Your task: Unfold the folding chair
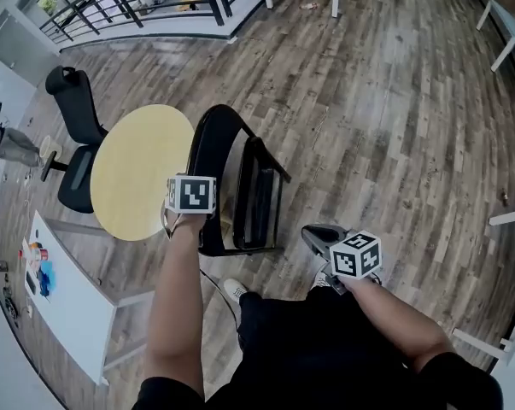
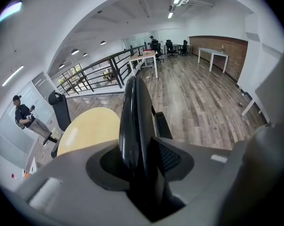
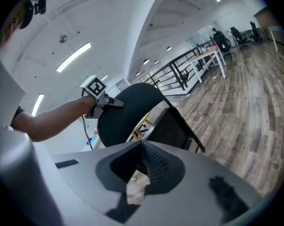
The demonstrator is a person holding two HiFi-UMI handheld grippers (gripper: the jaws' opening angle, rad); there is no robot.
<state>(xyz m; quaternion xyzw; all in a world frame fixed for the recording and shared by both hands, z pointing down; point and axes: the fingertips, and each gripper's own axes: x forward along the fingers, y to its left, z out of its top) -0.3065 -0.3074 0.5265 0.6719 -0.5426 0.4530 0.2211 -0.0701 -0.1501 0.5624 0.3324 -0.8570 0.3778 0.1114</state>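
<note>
My left gripper (image 2: 141, 160) straddles the top rim of the black folding chair with the curved plastic back (image 1: 209, 156). Its jaws stand wide, and as far as I can see both pads bear on that rim. My right gripper (image 3: 142, 160) is closed on nothing and hangs near the chair's lower front corner. The chair stands right in front of me, only half opened, its flat black seat (image 1: 262, 196) tipped up steeply close to the back.

I judge the hold to be the weak point. It is a narrow pinch on a smooth, rounded edge, so a hard push on the seat could twist the rim out and let the chair tip or fold. The legs could also skate across the grey-brown wood-plank floor (image 1: 394, 118).

The round yellow table (image 1: 137, 173) sits just beside the chair's back, so I have almost no room to shift the chair that way. A long white table (image 1: 69, 314) is at my left. A black office chair (image 1: 73, 131) stands beyond the yellow table. Further off are a black metal railing (image 1: 137, 2) and a person (image 2: 25, 117), both well clear.
</note>
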